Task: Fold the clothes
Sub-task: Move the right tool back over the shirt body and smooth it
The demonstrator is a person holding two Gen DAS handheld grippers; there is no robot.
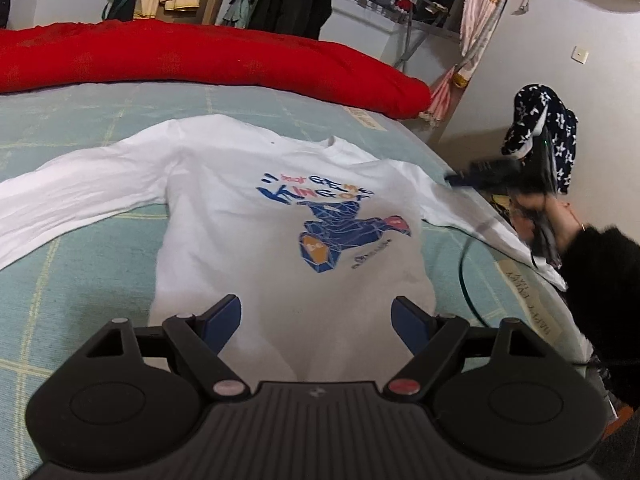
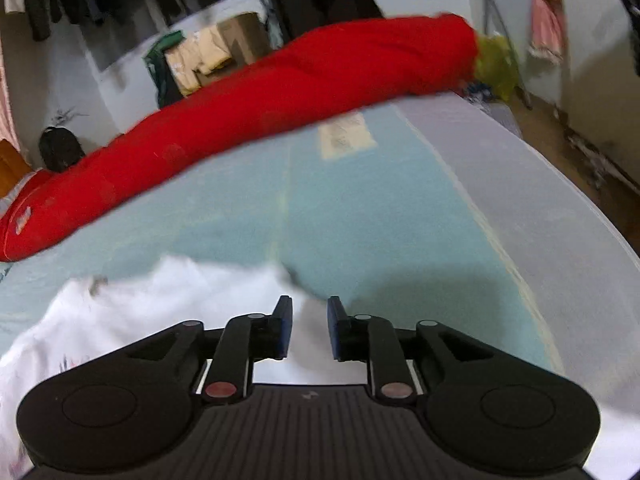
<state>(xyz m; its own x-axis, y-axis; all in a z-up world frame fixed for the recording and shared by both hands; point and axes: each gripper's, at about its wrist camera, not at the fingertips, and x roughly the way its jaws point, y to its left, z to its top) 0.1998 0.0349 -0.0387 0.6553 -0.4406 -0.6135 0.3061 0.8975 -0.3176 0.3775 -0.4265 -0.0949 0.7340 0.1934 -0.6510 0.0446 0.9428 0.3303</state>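
White long-sleeved shirt [image 1: 260, 220] lies print-up on the bed [image 1: 80, 280], body flat, hem toward the near edge, collar toward the red quilt [image 1: 200, 60] along the far edge. One sleeve runs out toward the left edge; the other runs toward the right edge and reaches or overhangs it.

Left hand-held gripper [image 1: 316, 320]: fingers wide apart, nothing between them, hovering over the hem end of the shirt near the near edge. Whether it touches the cloth, cannot tell.

Right hand-held gripper [image 2: 308, 328]: fingers close together with a narrow gap; white cloth shows in and below the gap, but motion blur hides whether it is pinched. In the left view the right hand-held gripper sits at the shoulder of the right-edge sleeve, a hand [image 1: 560, 220] in a dark sleeve behind it.

Step, as a judgement: shirt spread out, no fold visible, which fits either a shirt laid ready for folding or one being smoothed. The right-side sleeve looks to be the part in hand. Any fold would need a firm pinch at a seam or cuff and the body kept flat.
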